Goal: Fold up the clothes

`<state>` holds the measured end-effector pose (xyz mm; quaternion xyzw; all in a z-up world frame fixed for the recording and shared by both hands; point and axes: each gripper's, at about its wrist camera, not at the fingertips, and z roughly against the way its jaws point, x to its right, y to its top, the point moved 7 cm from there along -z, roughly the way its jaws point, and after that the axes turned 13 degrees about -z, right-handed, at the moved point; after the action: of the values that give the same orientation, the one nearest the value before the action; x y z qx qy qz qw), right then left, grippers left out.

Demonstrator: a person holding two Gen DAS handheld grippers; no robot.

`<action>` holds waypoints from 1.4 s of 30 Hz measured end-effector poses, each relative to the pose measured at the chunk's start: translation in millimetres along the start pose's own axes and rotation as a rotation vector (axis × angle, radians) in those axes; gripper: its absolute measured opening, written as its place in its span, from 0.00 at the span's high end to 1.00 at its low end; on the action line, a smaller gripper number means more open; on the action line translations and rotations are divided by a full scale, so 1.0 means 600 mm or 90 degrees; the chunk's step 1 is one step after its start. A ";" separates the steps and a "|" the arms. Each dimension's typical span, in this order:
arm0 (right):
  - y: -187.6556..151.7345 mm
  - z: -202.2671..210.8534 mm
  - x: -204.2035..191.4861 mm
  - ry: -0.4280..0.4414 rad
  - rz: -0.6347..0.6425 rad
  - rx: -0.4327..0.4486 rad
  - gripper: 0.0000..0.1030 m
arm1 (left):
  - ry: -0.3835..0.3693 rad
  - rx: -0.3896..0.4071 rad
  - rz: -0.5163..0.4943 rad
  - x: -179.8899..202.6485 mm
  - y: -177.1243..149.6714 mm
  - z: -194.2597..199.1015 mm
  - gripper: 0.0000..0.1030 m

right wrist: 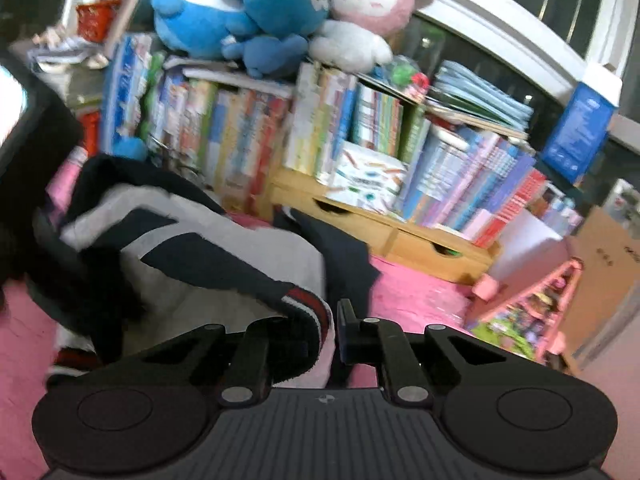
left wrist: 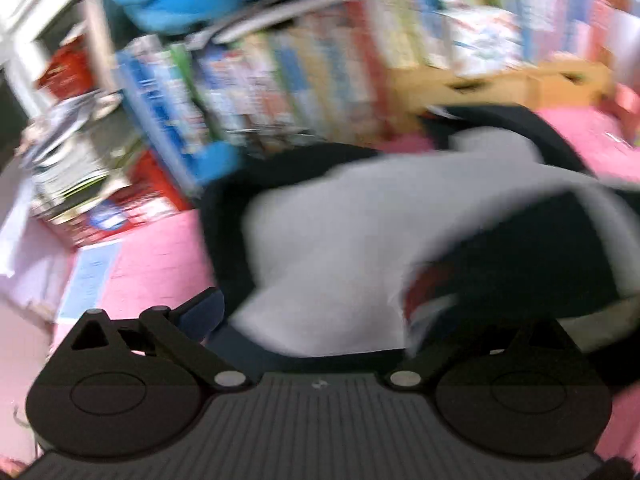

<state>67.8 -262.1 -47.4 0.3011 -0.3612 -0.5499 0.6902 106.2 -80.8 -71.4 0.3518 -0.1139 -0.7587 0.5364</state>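
Note:
A grey and navy jacket (right wrist: 208, 236) with red-and-white striped ribbing lies crumpled on the pink surface (right wrist: 412, 292). My right gripper (right wrist: 331, 322) is shut on its striped edge. The right finger (right wrist: 346, 316) shows, while cloth covers the left one. In the blurred left wrist view the jacket (left wrist: 320, 240) spreads across the left gripper (left wrist: 316, 320). Its jaws stand wide apart. Only the left finger (left wrist: 200, 312) shows, beside the cloth, and the jacket hides the other finger. I see no pinch there.
A wall of upright books (right wrist: 248, 132) stands close behind the jacket, with blue plush toys (right wrist: 248, 12) and a pink rabbit plush (right wrist: 372, 4) on top. A wooden drawer unit (right wrist: 384, 232), a pink toy rack (right wrist: 536, 312) and a cardboard box (right wrist: 608, 276) sit to the right.

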 end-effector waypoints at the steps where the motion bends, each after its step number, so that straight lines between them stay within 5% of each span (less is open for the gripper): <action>1: -0.007 -0.004 0.006 -0.006 -0.001 -0.005 0.84 | -0.005 0.007 0.026 -0.026 -0.001 -0.003 0.00; 3: -0.022 -0.006 0.011 -0.005 0.009 -0.012 0.82 | -0.025 0.023 0.065 -0.066 -0.004 -0.002 0.00; 10: -0.040 0.018 -0.029 0.014 0.168 0.066 0.76 | 0.062 0.028 0.060 -0.150 -0.029 0.040 0.00; 16: -0.060 0.011 -0.015 0.026 0.217 0.058 0.65 | 0.099 -0.012 0.107 -0.219 -0.076 0.055 0.00; 22: -0.103 0.014 0.006 0.045 0.276 0.040 0.53 | 0.086 -0.049 0.128 -0.237 -0.133 0.068 0.00; 27: -0.156 0.019 0.046 0.061 0.293 -0.025 0.43 | 0.046 -0.097 0.101 -0.203 -0.203 0.077 0.00; 31: -0.210 0.027 0.068 0.093 0.276 -0.129 0.40 | 0.005 -0.156 0.087 -0.161 -0.270 0.076 0.00; 33: -0.232 0.017 0.076 0.102 0.250 -0.192 0.40 | -0.005 -0.168 0.074 -0.150 -0.269 0.063 0.00; 36: -0.190 -0.017 0.077 0.085 0.223 -0.192 0.40 | -0.006 -0.147 0.061 -0.155 -0.231 0.055 0.00; 41: 0.084 0.027 0.105 -0.008 0.148 0.099 0.34 | 0.061 0.082 0.124 -0.280 -0.012 0.159 0.00; 42: 0.120 0.055 0.115 -0.012 0.117 0.155 0.30 | 0.062 0.101 0.125 -0.291 -0.006 0.172 0.00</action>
<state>88.6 -314.9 41.0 0.3431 -0.4573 -0.4396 0.6927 66.9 55.6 73.6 0.4162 -0.1814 -0.6731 0.5838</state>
